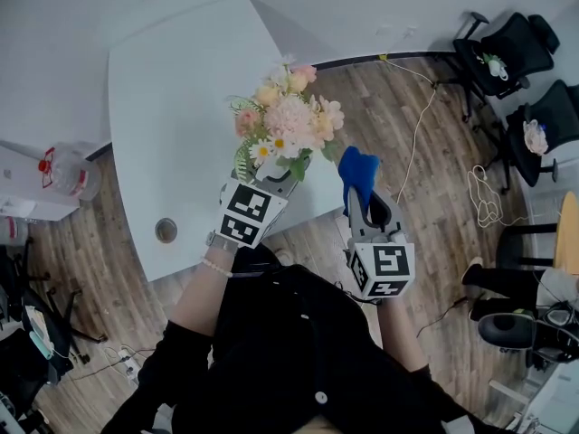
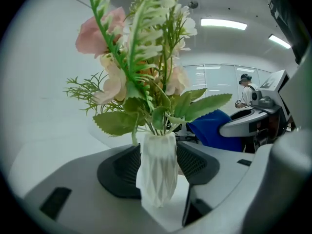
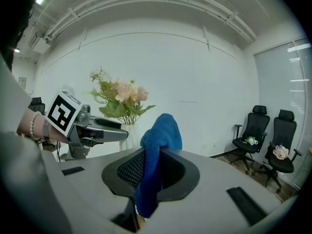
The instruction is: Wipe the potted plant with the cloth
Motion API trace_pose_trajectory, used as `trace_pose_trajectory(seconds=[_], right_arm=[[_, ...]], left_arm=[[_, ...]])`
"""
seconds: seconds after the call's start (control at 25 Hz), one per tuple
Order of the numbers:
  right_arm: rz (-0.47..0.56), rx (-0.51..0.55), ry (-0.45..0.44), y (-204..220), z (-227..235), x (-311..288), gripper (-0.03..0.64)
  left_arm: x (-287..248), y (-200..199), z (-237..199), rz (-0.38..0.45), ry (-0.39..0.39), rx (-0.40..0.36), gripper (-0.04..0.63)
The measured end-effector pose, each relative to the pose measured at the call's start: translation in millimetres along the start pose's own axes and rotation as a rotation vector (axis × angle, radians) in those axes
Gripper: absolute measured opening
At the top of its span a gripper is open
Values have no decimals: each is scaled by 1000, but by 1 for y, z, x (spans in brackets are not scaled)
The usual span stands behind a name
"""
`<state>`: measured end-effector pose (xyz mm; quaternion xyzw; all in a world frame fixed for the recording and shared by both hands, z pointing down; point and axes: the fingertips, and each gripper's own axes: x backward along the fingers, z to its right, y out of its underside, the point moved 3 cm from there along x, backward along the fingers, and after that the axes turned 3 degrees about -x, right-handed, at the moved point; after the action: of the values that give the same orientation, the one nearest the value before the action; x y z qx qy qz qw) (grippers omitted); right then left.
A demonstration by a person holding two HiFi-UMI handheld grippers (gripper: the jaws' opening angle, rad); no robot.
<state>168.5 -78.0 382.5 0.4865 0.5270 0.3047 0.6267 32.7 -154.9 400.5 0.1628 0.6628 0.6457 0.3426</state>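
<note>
The room has a brown wood-plank floor (image 1: 434, 170), plain white walls (image 3: 195, 82) and two black swivel office chairs (image 1: 511, 57) off to one side, each with something small lying on its seat. A thin pale cable (image 1: 418, 125) trails across the boards. A smooth, pale grey desk (image 1: 172, 107) with an angled corner and a round metal grommet (image 1: 166, 231) near its front edge fills the middle. A clear plastic water jug with a red handle (image 1: 68, 174) stands on the floor beside it.

At the desk's near edge is the potted plant (image 1: 285, 120): soft-looking pink, peach and white flowers with serrated green leaves and feathery sprigs. It sits in a white faceted vase (image 2: 158, 172) with crisp, folded ridges. The left claw (image 1: 282, 177) has its black ribbed pads against both sides of that vase, gripping it.

Just to the right of the plant, the right claw (image 1: 362, 202) is clamped on a bright blue cloth (image 1: 359, 174). The cloth is a nubbly, towel-like weave that stands up in a rounded fold above the jaws and hangs down below them. It is close to the leaves but apart from them.
</note>
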Motion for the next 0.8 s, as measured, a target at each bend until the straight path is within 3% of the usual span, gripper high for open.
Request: trace_pose_trajectory(seconds=[0.08, 0.4, 0.8], right_arm=[[-4, 2, 0, 3, 0, 0, 81], [-22, 17, -6, 6, 4, -12, 81], [-14, 132, -102, -7, 15, -53, 81]], left_arm=[[0, -1, 4, 0, 8, -13, 221], [3, 0, 3, 15, 13, -19, 213], [2, 3, 3, 17, 31, -13, 209]])
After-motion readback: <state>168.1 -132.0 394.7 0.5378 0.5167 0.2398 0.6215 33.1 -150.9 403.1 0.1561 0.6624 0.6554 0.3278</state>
